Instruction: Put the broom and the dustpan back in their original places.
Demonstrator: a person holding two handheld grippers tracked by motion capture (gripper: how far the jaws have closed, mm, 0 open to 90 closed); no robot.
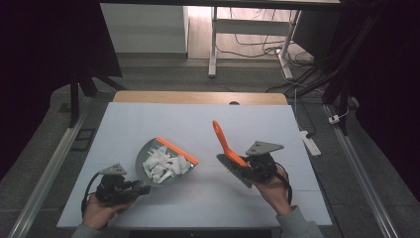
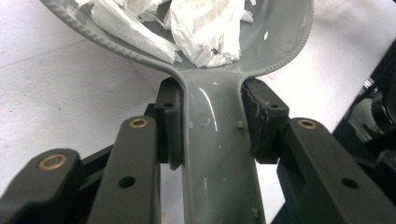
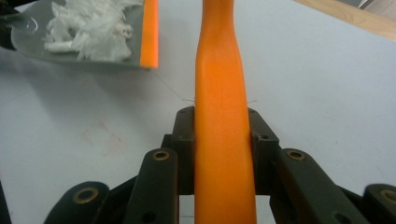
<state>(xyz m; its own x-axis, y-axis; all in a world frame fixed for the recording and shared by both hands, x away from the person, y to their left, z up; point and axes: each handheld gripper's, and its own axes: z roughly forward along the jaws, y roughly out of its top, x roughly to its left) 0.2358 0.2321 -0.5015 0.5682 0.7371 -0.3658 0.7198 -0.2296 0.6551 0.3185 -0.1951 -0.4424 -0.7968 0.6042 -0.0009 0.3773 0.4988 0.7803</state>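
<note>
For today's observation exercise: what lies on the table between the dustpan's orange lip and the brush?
Nothing: in the high view, bare white table separates the dustpan from the brush.

High view looks down and forward over the table (image 1: pixel 198 124). Both gripper views sit close, low; all share the dustpan (image 1: pixel 166 163).

I can't read any words, numbers, labels or signs here. Nothing is written on anything I can see.
</note>
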